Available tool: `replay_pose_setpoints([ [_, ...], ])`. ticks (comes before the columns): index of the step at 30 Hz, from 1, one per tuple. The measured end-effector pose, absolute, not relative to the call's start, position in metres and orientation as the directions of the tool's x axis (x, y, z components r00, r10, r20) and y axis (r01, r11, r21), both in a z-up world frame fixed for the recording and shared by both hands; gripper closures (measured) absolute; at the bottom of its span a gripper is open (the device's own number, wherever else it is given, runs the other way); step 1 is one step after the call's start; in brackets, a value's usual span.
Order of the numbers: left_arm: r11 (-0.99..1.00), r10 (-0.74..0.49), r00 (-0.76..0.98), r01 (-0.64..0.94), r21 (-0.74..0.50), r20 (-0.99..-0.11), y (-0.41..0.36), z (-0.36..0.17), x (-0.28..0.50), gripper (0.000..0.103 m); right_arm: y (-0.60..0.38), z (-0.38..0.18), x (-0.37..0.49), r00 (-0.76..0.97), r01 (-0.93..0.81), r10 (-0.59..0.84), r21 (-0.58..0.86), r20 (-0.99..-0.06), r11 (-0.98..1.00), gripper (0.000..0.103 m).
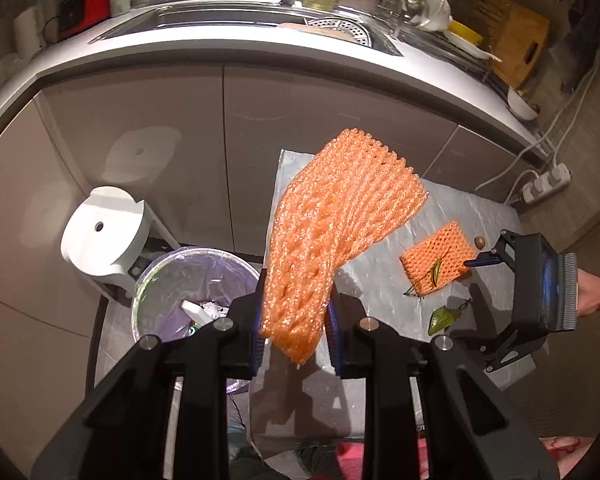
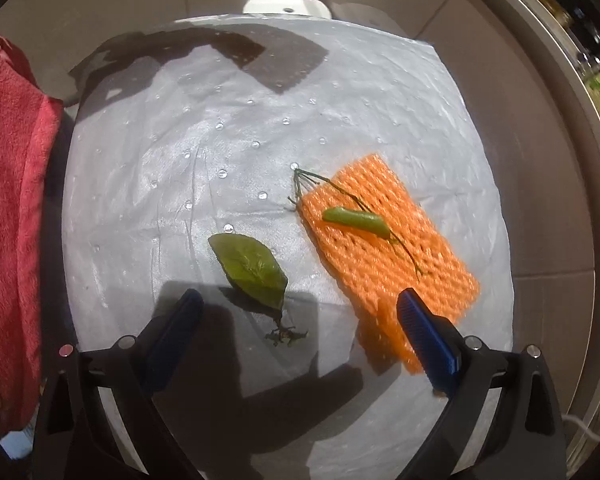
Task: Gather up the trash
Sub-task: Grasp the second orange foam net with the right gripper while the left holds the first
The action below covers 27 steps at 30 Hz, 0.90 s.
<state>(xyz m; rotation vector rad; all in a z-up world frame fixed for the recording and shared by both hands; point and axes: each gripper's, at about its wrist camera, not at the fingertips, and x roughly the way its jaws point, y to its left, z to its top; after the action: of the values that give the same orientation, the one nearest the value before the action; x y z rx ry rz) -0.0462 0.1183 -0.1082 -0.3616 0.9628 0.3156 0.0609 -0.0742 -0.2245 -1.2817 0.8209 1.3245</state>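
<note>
A: Where is there free room on the grey sheet (image 2: 148, 184)?

B: Its left and far parts lie bare, water drops only. A green leaf (image 2: 250, 270) sits near the middle; the flat orange foam net (image 2: 384, 248), with a twig and curled leaf (image 2: 356, 218) on it, fills the right.

A: And around the trash bin (image 1: 168, 280)?

B: The lifted foam net (image 1: 332, 232) hangs just beside its rim. The bin's white lid (image 1: 100, 232) stands behind, cabinet doors (image 1: 140, 120) beyond.

The left tool (image 1: 294, 332) points steeply downward, its blue pads clamped on an orange foam net (image 1: 332, 224). The right tool (image 2: 300, 312), held by a hand (image 1: 594, 294), points almost straight down, jaws spread wide, nothing between them.
</note>
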Motion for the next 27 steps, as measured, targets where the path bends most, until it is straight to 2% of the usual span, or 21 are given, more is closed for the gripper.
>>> replay_pose_setpoints([
  [9, 0.808, 0.177, 0.514, -0.563, -0.174, -0.840, 0.118, -0.096, -0.065, 0.078, -0.045, -0.231, 0.085, 0.009, -0.904, 0.273, -0.124, -0.962, -0.408, 0.008],
  [16, 0.754, 0.219, 0.493, -0.633, -0.175, -0.842, 0.120, -0.095, -0.076, 0.078, -0.019, -0.241, 0.095, -0.035, -0.868, 0.245, -0.092, -0.969, -0.488, 0.008],
  [21, 0.737, 0.239, 0.478, -0.656, -0.162, -0.845, 0.120, -0.093, -0.079, 0.077, -0.005, -0.242, 0.106, -0.078, -0.877, 0.220, -0.038, -0.972, -0.480, 0.019],
  [27, 0.725, 0.242, 0.465, -0.670, -0.160, -0.852, 0.124, -0.095, -0.084, 0.075, 0.005, -0.235, 0.129, -0.108, -0.928, 0.232, 0.015, -0.967, -0.372, 0.047],
])
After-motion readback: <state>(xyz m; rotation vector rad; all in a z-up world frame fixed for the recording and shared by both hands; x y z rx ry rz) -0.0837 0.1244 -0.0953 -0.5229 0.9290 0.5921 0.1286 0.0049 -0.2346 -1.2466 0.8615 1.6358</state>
